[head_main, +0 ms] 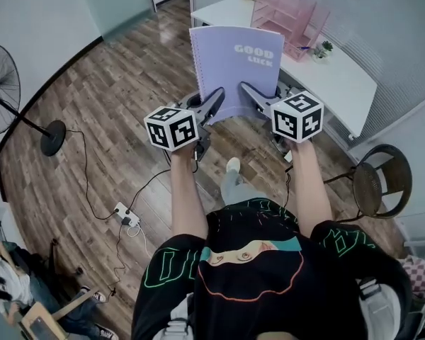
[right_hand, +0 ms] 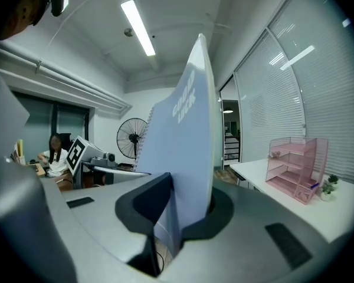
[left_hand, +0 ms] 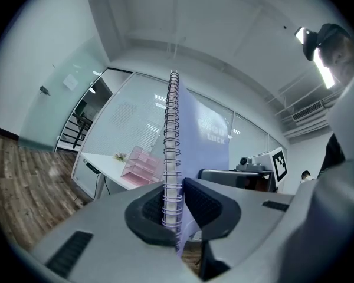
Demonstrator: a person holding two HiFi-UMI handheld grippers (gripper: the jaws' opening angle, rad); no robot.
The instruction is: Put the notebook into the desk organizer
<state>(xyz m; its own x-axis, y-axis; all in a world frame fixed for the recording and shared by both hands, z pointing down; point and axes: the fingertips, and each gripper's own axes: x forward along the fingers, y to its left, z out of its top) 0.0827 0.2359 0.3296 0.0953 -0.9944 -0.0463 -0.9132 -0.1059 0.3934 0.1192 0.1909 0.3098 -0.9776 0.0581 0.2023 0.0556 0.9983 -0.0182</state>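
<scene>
Head view:
- Bottom edge of the notebook (head_main: 230, 66) is hidden behind the left claw (head_main: 214, 99) and right claw (head_main: 249, 91).
- Both hands are covered by the marker cubes.
- Fan (head_main: 1, 91) is cut off by the left frame edge.
- Desk organizer (head_main: 287, 16), upper right: contents too small to tell.

Left gripper view:
- The organizer's right side is hidden behind the notebook's spiral.

Right gripper view:
- Seated person (right_hand: 54, 155) at left, face blurred over, lower body hidden by the claw.
</scene>
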